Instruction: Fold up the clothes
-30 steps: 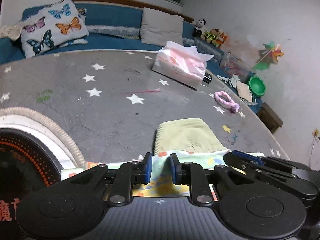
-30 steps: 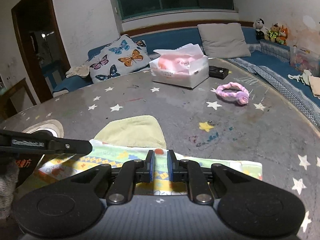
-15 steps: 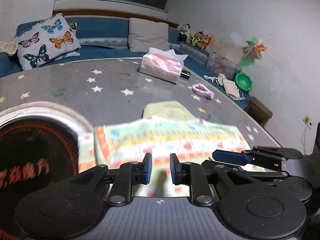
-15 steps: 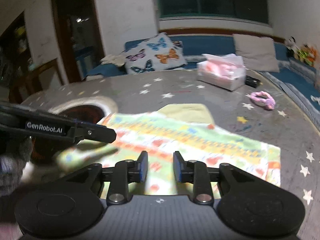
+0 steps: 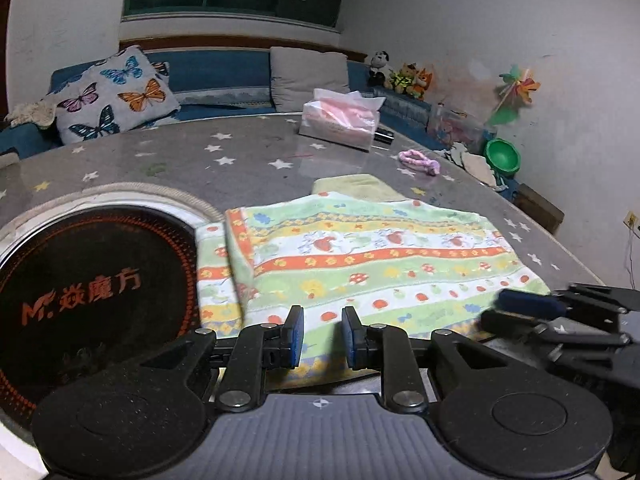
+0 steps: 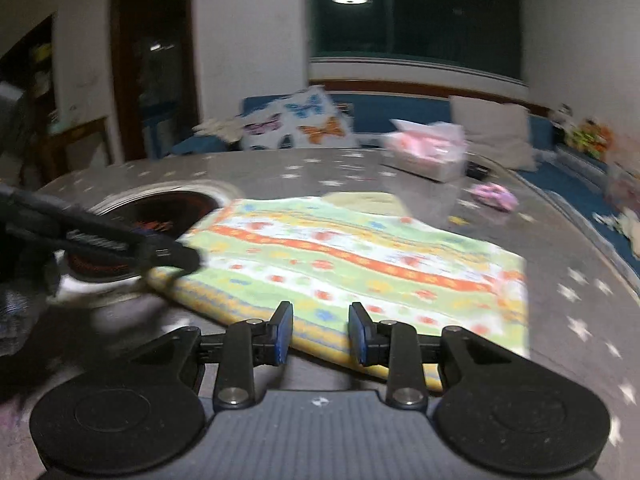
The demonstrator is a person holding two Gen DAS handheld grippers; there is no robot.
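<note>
Two tools (image 5: 320,336), one patterned cloth (image 5: 376,256), two cushions (image 5: 112,98), one tissue box (image 5: 340,124).

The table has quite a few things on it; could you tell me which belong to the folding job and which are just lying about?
Folding job:
- colourful striped patterned towel
- pale yellow cloth lying partly under its far edge

Lying about:
- pink tissue pack
- pink fabric hair band
- round black induction plate

a tissue box (image 5: 340,124) and pink scrunchie (image 5: 419,159) lie on the star-print table (image 5: 240,160); butterfly pillow (image 5: 112,100) behind.
</note>
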